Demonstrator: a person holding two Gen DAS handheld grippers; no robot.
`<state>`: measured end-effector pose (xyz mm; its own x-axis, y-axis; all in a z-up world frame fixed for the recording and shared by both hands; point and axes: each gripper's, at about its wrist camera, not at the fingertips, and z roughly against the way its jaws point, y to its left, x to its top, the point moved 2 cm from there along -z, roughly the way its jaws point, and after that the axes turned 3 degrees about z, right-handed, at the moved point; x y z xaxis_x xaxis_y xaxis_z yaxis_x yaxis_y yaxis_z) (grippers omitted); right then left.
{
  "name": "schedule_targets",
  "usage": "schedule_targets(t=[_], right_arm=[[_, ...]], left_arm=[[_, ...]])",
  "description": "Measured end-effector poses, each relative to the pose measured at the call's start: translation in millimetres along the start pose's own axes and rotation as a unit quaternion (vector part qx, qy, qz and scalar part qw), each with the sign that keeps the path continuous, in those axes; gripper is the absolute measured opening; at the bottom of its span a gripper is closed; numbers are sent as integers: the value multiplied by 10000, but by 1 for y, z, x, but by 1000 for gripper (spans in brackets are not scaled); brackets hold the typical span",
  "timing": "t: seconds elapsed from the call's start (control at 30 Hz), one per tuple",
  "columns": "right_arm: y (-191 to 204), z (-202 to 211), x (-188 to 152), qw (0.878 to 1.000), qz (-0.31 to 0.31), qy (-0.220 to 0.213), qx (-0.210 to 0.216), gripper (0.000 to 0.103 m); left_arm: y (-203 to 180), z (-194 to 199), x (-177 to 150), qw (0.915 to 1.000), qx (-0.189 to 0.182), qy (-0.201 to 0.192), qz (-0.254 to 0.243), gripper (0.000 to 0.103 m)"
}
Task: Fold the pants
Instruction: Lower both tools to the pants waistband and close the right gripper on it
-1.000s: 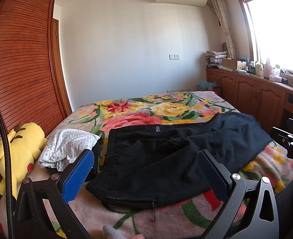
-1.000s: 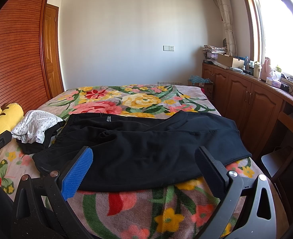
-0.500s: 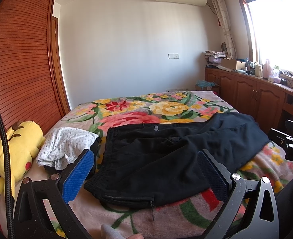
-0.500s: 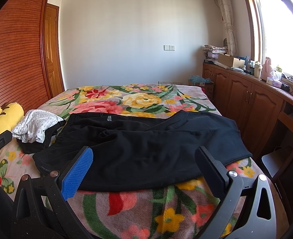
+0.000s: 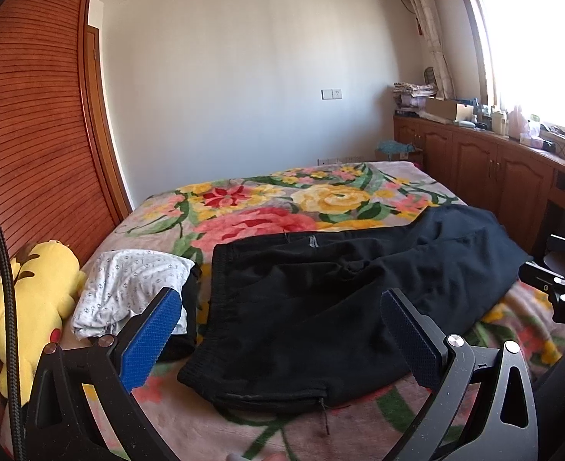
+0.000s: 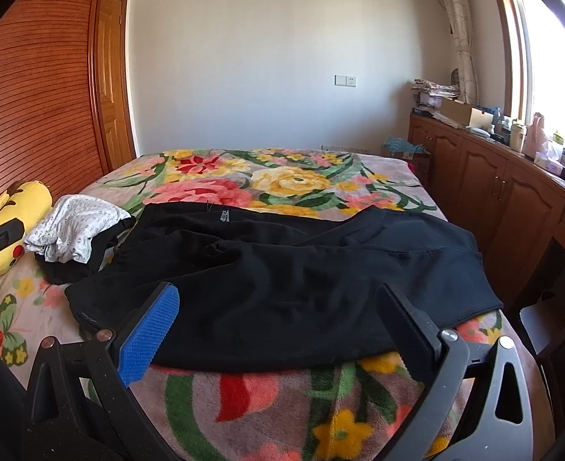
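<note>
Black pants [image 6: 282, 280] lie spread across the floral blanket [image 6: 282, 403], waistband toward a white cloth [image 6: 75, 226] and a yellow plush [image 5: 36, 296], legs running to the right edge. The left gripper [image 5: 282, 330] and the right gripper [image 6: 278, 326] hang above them, jaws spread wide, holding nothing.

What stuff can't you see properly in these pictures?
- Black garment under the white patterned cloth: mostly covered, kind unclear, both views.
- Yellow plush toy: face turned away; right view cuts it at the edge.
- Pants logo: too small to read.
- Counter clutter: washed out by window glare.
</note>
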<state>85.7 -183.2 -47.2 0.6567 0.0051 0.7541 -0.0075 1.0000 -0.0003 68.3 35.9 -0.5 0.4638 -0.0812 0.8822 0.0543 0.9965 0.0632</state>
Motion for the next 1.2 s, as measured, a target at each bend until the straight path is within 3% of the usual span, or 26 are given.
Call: schedule_targets(t=[0.33, 0.6, 0.9, 1.2], right_arm=[[27, -61, 5, 9971, 226, 570, 445, 102], [77, -129, -8, 9870, 864, 1041, 872, 100], [122, -186, -56, 9600, 1504, 1911, 1391, 96], [138, -208, -98, 9315, 2028, 2585, 1558, 94]], left_arm=[[50, -58, 12, 9973, -15, 646, -341, 103], [94, -125, -7, 9886, -82, 1495, -150, 103], [108, -198, -48, 9762, -51, 2169, -22, 103], [111, -236, -75, 9664, 62, 2568, 68, 103]])
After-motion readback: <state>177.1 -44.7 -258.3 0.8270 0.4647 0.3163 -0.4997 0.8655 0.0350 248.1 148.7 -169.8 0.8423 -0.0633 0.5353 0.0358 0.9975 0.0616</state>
